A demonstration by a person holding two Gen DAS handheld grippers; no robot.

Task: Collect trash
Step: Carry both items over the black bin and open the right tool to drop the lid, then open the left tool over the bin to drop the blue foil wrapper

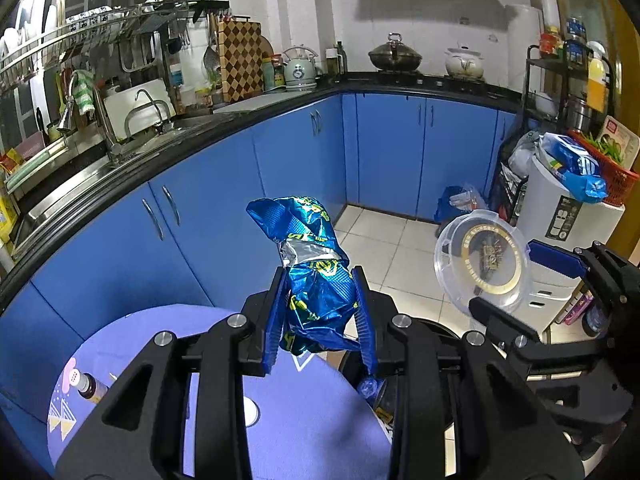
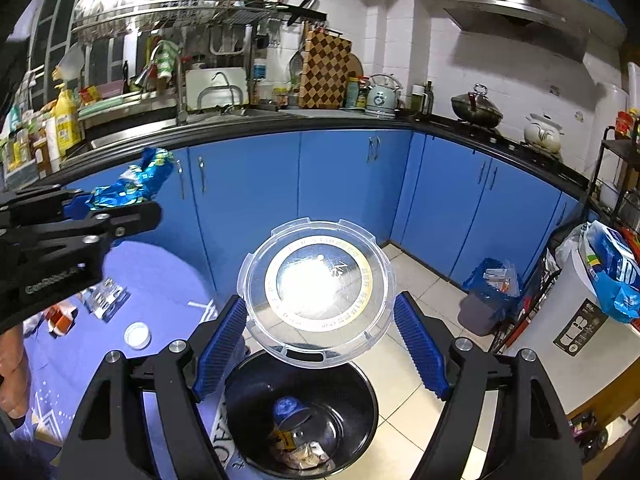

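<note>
My left gripper (image 1: 319,276) is shut on a crumpled blue foil snack wrapper (image 1: 308,232), which sticks up above the fingers; the right wrist view has the wrapper (image 2: 136,184) at the left. My right gripper (image 2: 319,300) is shut on a round clear plastic lid (image 2: 316,280) with a gold ring print, its blue pads (image 2: 224,340) against the lid's rim. The lid (image 1: 480,260) also shows tilted at the right of the left wrist view. Below the lid stands an open black trash bin (image 2: 360,380) with scraps at its bottom.
A purple-clothed round table (image 2: 160,280) holds a small white cap (image 2: 137,336), a clear wrapper (image 2: 106,296) and a small bottle (image 1: 90,386). A person's hand (image 2: 12,372) rests at its left edge. A white bin (image 2: 580,312) and a grey bin (image 2: 488,300) stand by the blue cabinets.
</note>
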